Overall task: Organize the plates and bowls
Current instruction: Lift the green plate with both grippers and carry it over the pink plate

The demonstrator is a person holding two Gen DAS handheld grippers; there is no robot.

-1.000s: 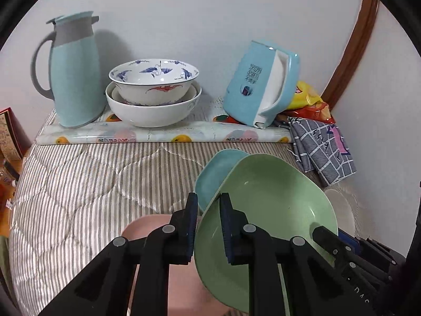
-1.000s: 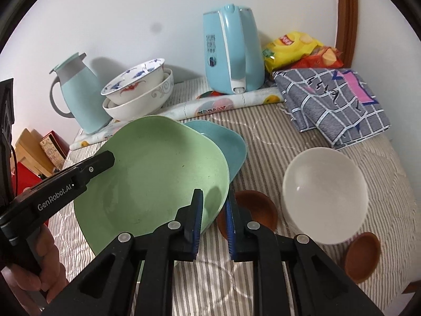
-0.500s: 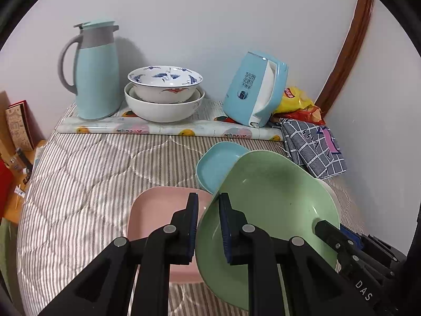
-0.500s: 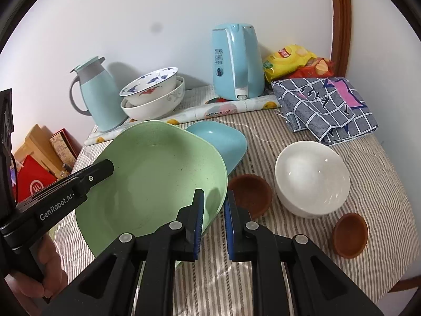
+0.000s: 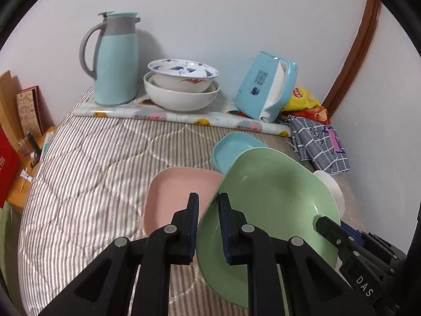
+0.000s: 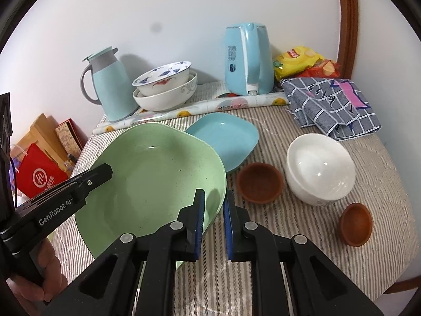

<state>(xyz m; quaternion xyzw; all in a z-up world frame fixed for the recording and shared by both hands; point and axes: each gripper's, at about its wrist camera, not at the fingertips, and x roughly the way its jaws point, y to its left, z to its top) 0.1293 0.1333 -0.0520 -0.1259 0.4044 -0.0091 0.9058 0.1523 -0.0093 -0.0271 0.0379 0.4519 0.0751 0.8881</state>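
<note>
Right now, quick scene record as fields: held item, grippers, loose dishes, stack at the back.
held: green plate, tilted, off the cloth, one gripper on each side of the rim
left gripper: jaws shut on green plate
right gripper: jaws shut on green plate
loose dishes: pink plate, blue plate, white bowl, two brown cups
back stack: patterned bowl nested in a white one
also at back: jug, kettle

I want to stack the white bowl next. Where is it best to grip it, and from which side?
Grip the white bowl by its thin rim, one finger inside, one outside. It stands upright and open. Probably come from above at the near edge, where no brown cup crowds it.
</note>
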